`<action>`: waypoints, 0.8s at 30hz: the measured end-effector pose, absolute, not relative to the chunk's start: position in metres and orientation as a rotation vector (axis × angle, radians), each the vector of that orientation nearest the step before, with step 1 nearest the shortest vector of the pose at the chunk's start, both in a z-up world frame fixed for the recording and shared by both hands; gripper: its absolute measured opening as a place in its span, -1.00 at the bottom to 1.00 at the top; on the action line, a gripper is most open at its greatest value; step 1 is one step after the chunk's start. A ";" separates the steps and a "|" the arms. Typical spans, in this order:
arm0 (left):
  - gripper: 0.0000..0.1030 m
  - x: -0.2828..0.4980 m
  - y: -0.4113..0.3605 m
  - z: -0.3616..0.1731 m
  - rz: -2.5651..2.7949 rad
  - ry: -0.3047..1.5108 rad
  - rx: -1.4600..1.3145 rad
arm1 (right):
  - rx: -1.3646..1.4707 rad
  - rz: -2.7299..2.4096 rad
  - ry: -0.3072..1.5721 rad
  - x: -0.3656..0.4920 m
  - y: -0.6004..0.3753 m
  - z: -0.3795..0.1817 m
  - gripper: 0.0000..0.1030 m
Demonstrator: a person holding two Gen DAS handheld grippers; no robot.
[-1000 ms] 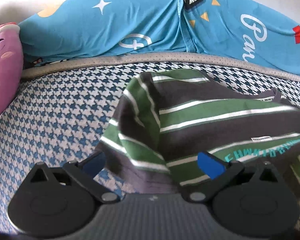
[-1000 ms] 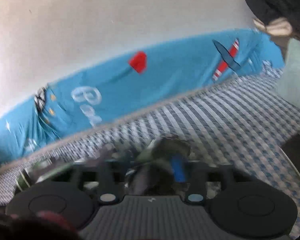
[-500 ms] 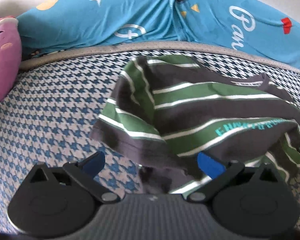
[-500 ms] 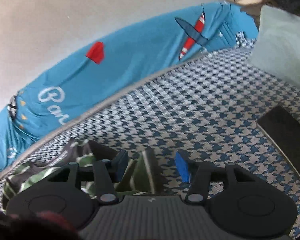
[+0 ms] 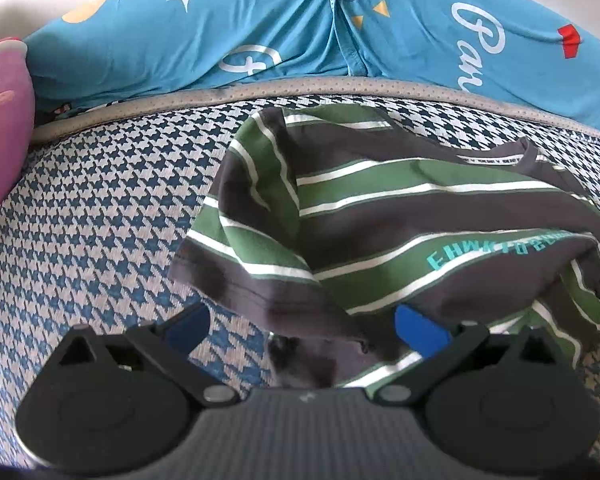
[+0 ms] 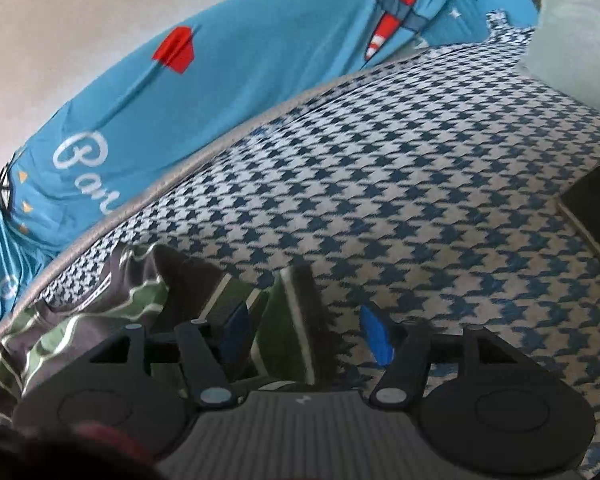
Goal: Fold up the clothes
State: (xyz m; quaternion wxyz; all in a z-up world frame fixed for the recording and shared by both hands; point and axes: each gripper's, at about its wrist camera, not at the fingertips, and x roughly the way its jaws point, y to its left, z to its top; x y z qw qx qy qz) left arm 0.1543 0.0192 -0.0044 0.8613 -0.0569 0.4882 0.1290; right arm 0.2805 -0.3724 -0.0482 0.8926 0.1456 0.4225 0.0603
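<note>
A grey shirt with green and white stripes [image 5: 380, 216] lies crumpled on the blue-and-white houndstooth bed cover [image 5: 100, 200], teal lettering facing up. My left gripper [image 5: 304, 328] stands open at the shirt's near edge, with the grey hem lying loose between its blue pads [image 5: 420, 330]. In the right wrist view the shirt [image 6: 100, 312] sits at the lower left. My right gripper [image 6: 306, 334] is open too, and a striped flap of the shirt [image 6: 296, 320] rests between its fingers, ungripped.
A blue cartoon-print bedding roll [image 5: 260, 28] runs along the back by the wall. A pink plush [image 5: 0, 128] sits at the far left. A dark flat object [image 6: 596, 216] and a pale cushion [image 6: 572, 32] lie to the right.
My right gripper, shut on shirt cloth a second ago, has opened and let it drop. The shirt has settled flatter on the bed, and the left gripper has stayed open.
</note>
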 end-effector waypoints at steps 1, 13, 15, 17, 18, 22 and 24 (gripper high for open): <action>0.99 0.155 0.019 -0.005 0.269 1.025 -0.118 | 0.291 0.127 0.880 0.281 -0.369 -0.050 0.21; 0.99 0.153 0.017 -0.011 0.241 1.041 -0.083 | 0.198 0.123 0.802 0.283 -0.352 -0.041 -0.82; 0.99 0.153 0.017 -0.012 0.249 1.042 -0.086 | 0.210 0.087 0.714 0.280 -0.357 -0.027 -0.83; 1.00 0.154 0.016 -0.012 0.251 1.042 -0.084 | 0.252 0.051 0.614 0.278 -0.364 -0.013 -0.84; 0.99 0.154 0.015 -0.013 0.252 1.041 -0.083 | 0.273 0.038 0.562 0.277 -0.368 -0.006 -0.84; 0.99 0.154 0.015 -0.015 0.237 1.046 -0.071 | 0.328 -0.032 0.483 0.284 -0.375 0.005 -0.59; 0.99 0.153 0.016 -0.015 0.227 1.047 -0.065 | 0.343 -0.059 0.488 0.286 -0.378 0.006 -0.55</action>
